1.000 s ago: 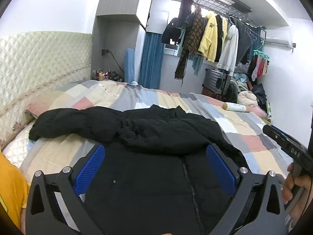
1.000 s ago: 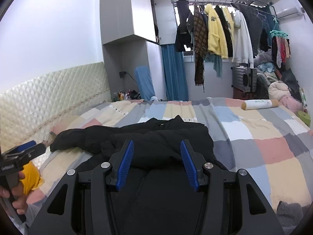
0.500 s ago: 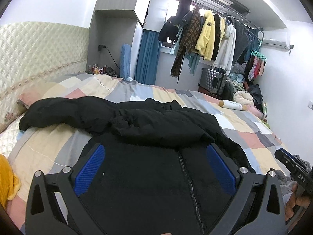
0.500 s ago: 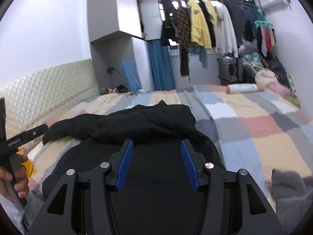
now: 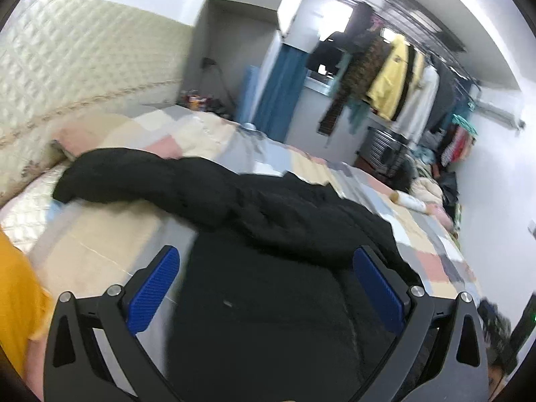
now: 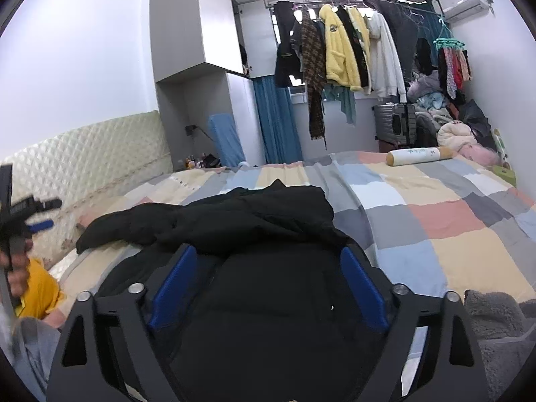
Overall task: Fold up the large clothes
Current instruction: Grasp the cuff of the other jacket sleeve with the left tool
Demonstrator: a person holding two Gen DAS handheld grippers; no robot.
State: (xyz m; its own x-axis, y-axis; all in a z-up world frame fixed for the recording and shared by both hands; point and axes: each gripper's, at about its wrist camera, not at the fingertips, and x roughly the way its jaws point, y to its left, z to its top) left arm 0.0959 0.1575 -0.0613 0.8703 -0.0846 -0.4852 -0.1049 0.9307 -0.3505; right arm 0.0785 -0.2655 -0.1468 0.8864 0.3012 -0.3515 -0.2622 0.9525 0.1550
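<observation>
A large black padded jacket [image 5: 268, 268] lies spread on the bed, one sleeve [image 5: 127, 177] stretched left toward the headboard and the other folded across its chest. It also shows in the right wrist view [image 6: 261, 268]. My left gripper [image 5: 266, 264] is open and empty, tilted, above the jacket's lower left part. My right gripper [image 6: 268, 261] is open and empty above the jacket's lower body. The left gripper appears at the far left of the right wrist view [image 6: 30, 214], held up by a hand.
The bed has a checked pastel cover [image 6: 435, 214] and a quilted cream headboard [image 5: 83, 77]. A white bolster [image 6: 418, 155] lies at the far edge. A grey fleece [image 6: 495, 321] lies near right. A yellow garment [image 6: 37, 284] is at left. A clothes rail [image 6: 351, 50] hangs behind.
My right gripper has opened wider and tilted back up. My left gripper has swung left and rolled, and its view is now blurred; it stays open. The jacket has not moved.
</observation>
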